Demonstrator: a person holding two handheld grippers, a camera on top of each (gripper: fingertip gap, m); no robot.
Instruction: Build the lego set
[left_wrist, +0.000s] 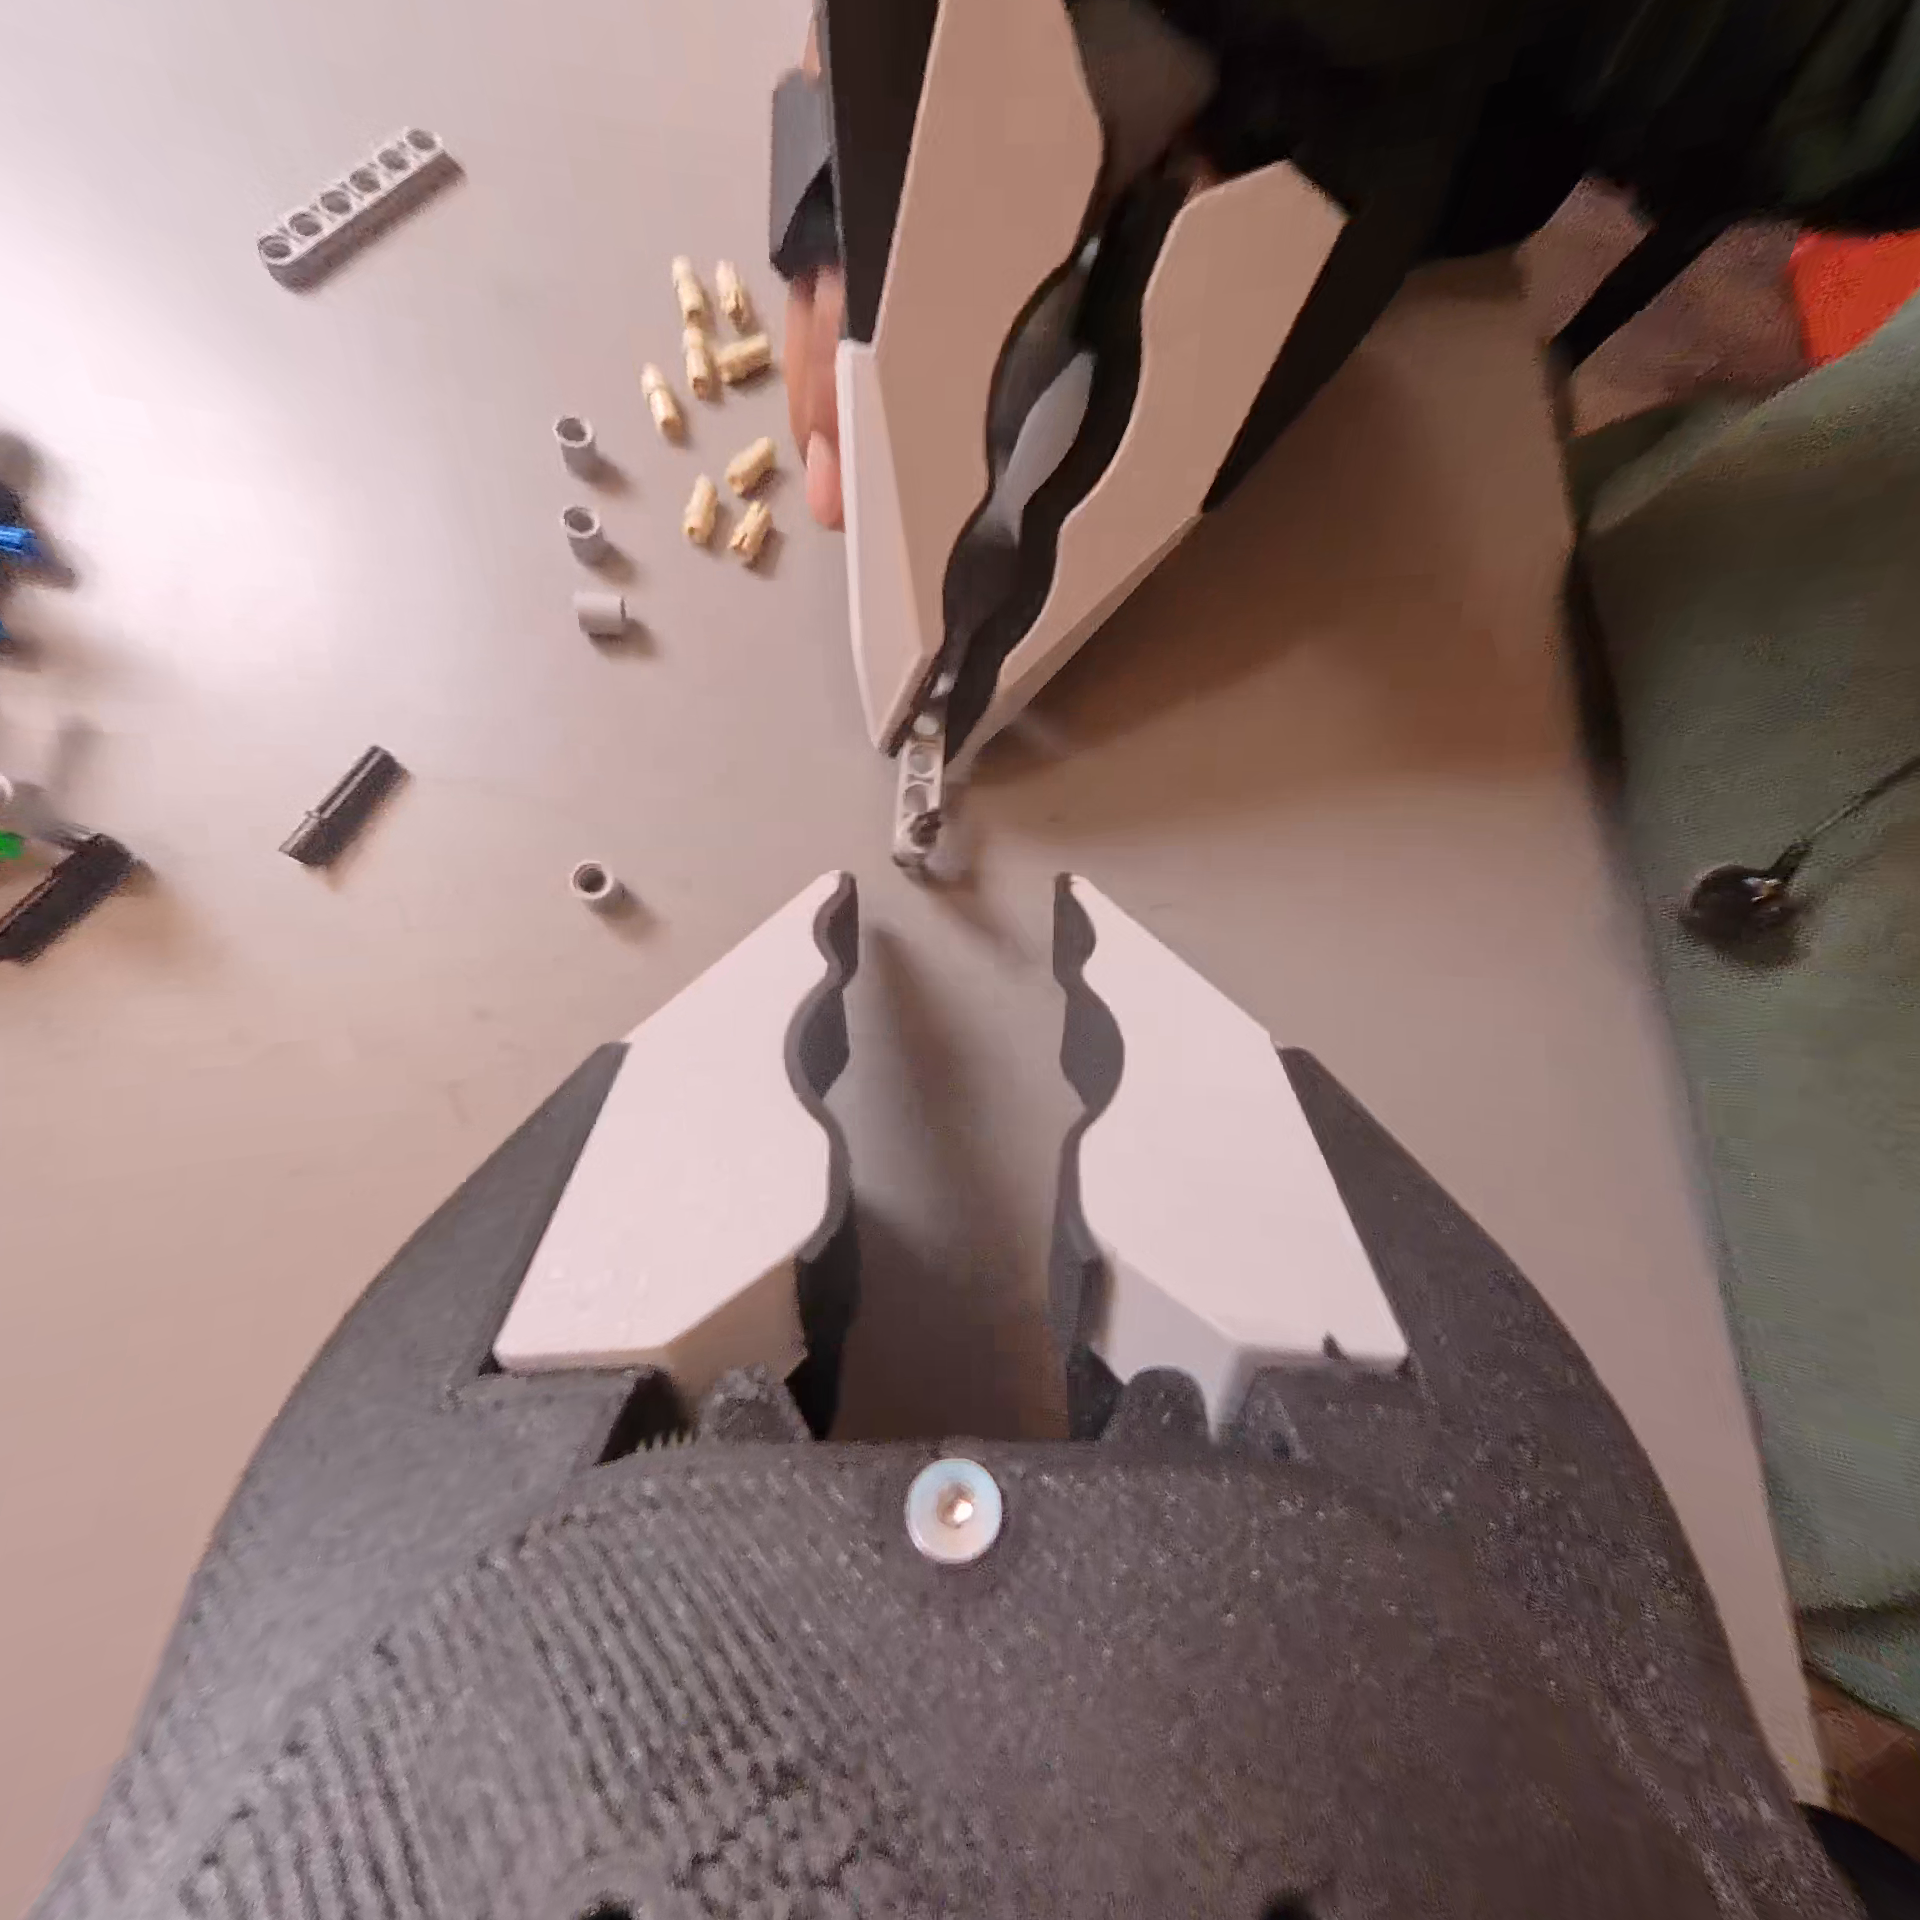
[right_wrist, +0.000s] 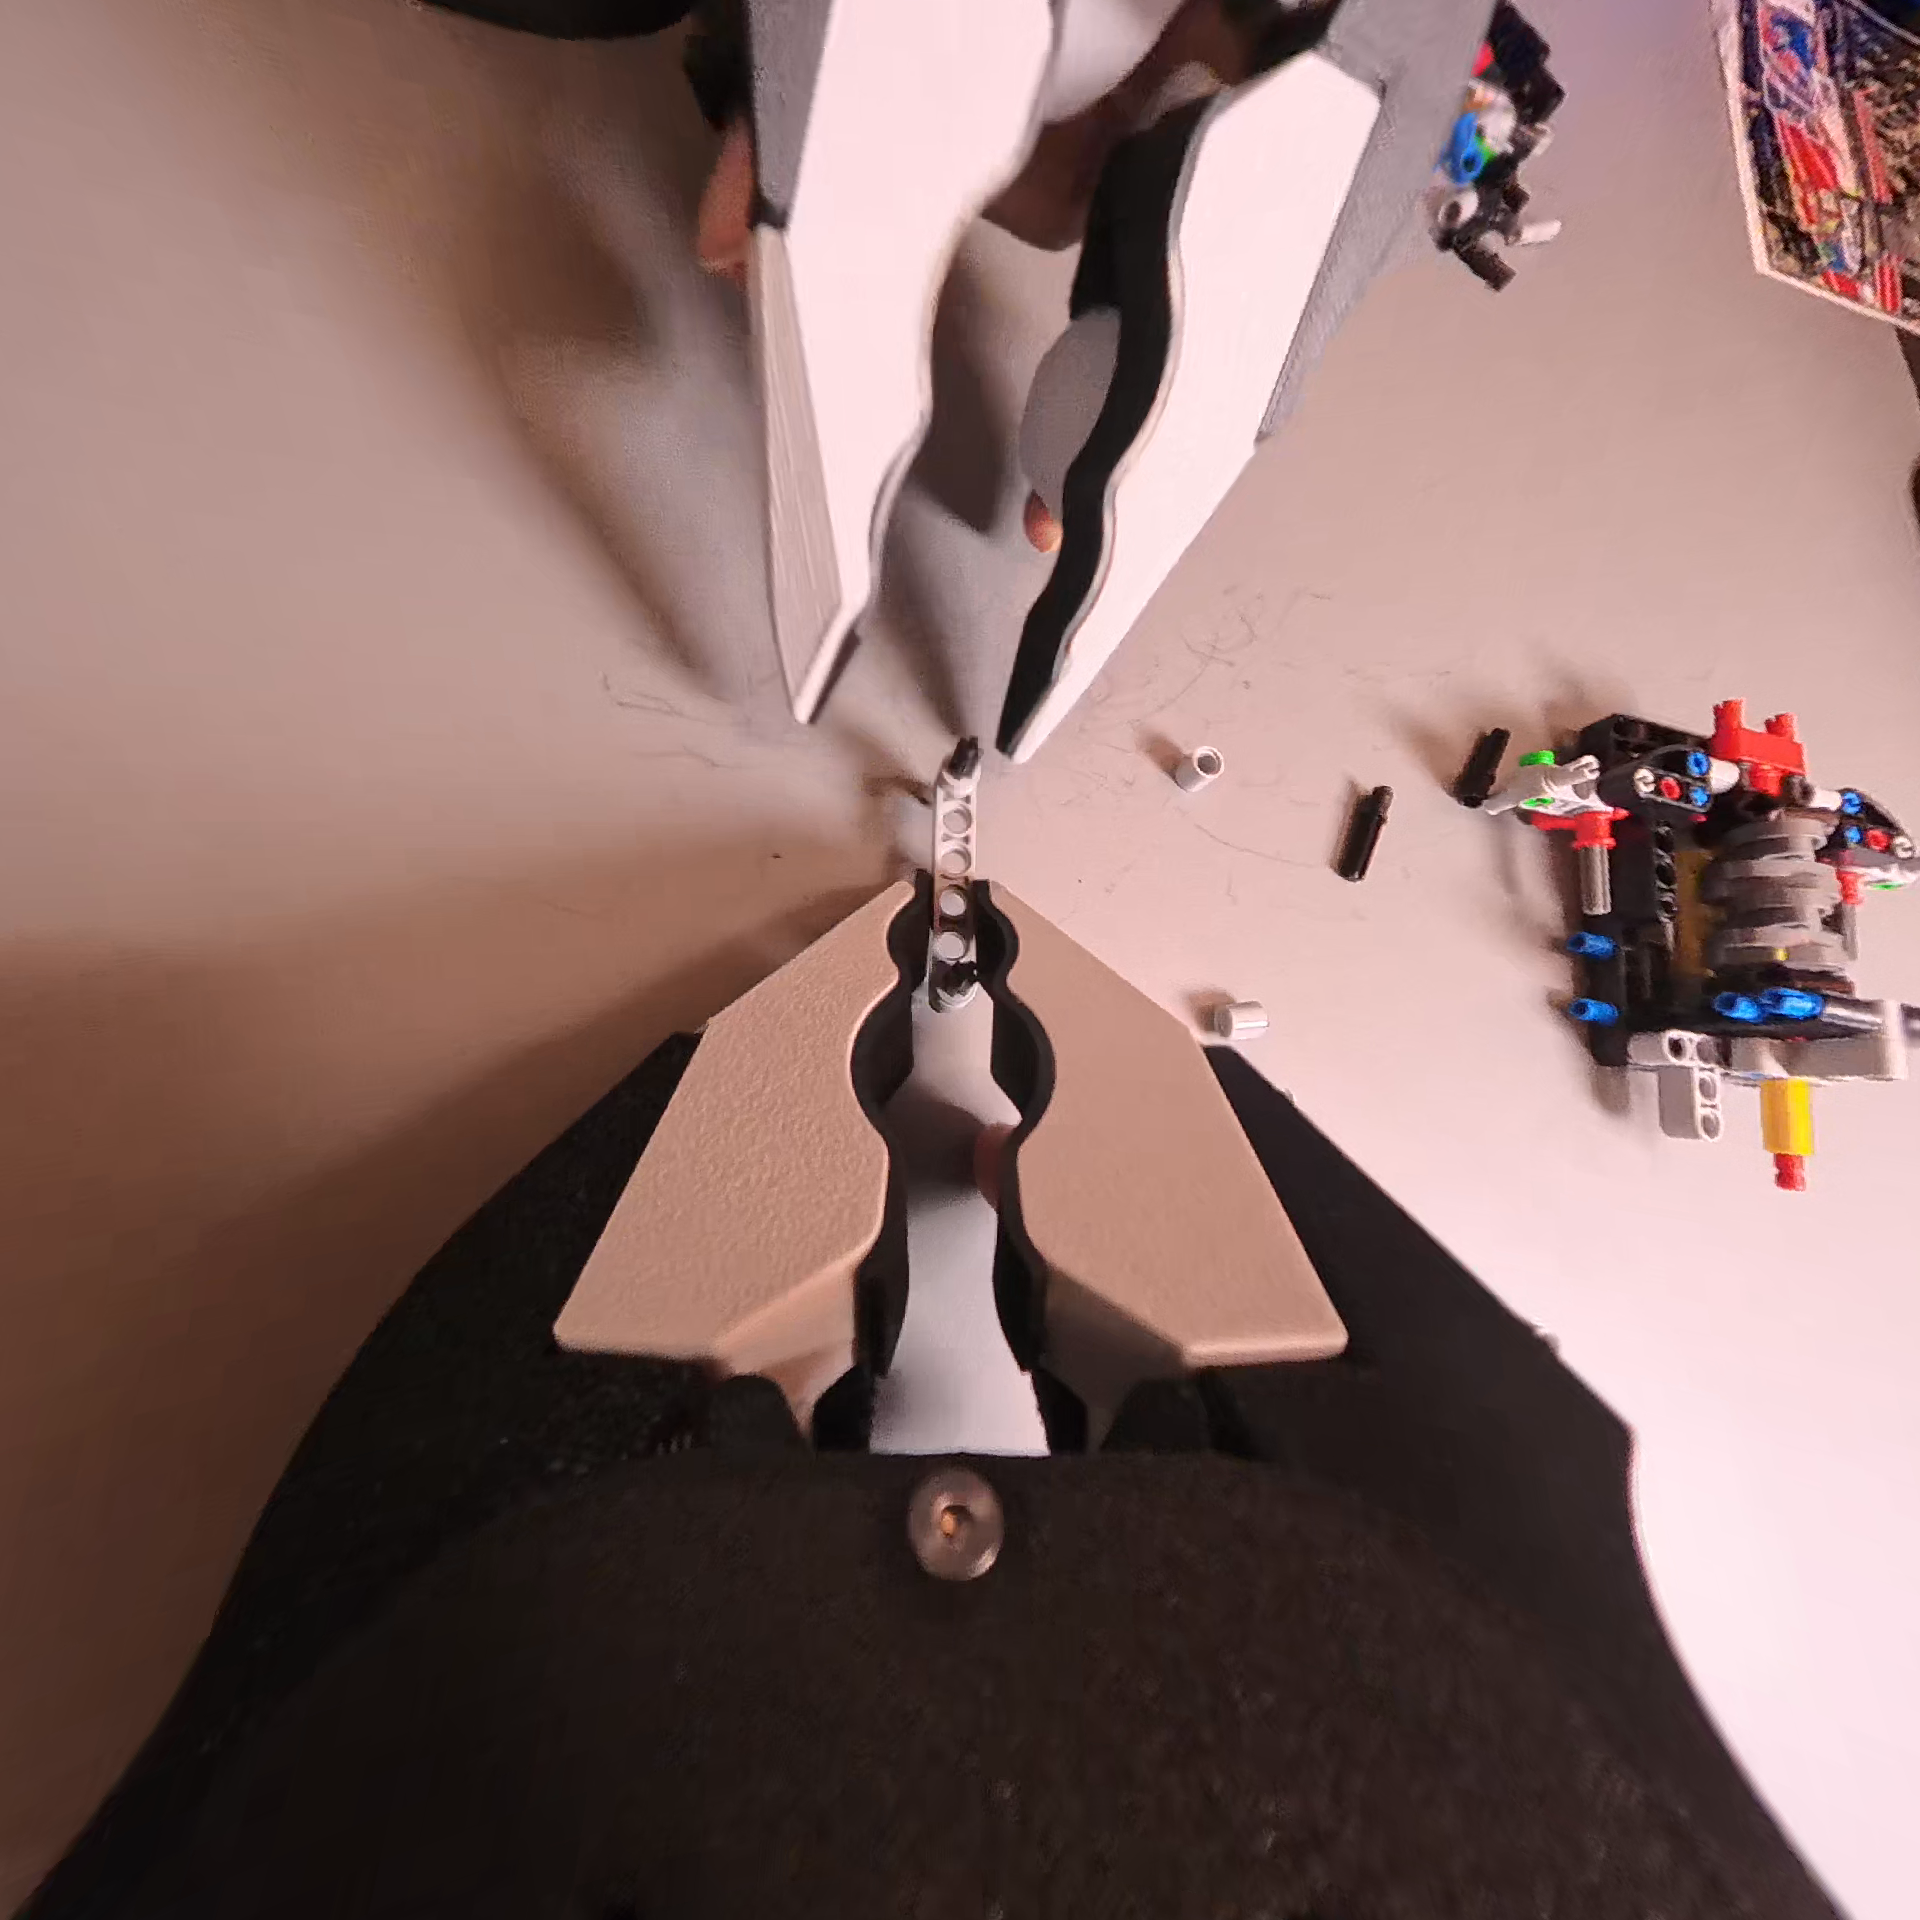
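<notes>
My right gripper (right_wrist: 951, 888) is shut on a short grey beam with holes (right_wrist: 954, 883) and holds it over the table. A black pin (right_wrist: 964, 753) sticks in the beam's far end. My left gripper (left_wrist: 956, 894) is open and empty, facing the right gripper. Its tips lie just short of the beam's pinned end (left_wrist: 920, 821). In the left wrist view the right gripper (left_wrist: 930, 743) comes down from the top. In the right wrist view the left gripper (right_wrist: 914, 732) comes from the top, with its fingers either side of the pin.
A partly built model (right_wrist: 1714, 935) lies to the right, with black pins (right_wrist: 1363, 831) and grey bushes (right_wrist: 1236, 1016) near it. Tan pins (left_wrist: 717, 353), a long grey beam (left_wrist: 358, 208) and a black connector (left_wrist: 343, 805) lie to the left. A printed sheet (right_wrist: 1829, 135) lies far right. Left and right tips are no more than a few centimetres apart. Both grippers' tips are roughly 9 cm from the black connector (left_wrist: 343, 805). Look for it in the right wrist view (right_wrist: 1365, 820) too.
</notes>
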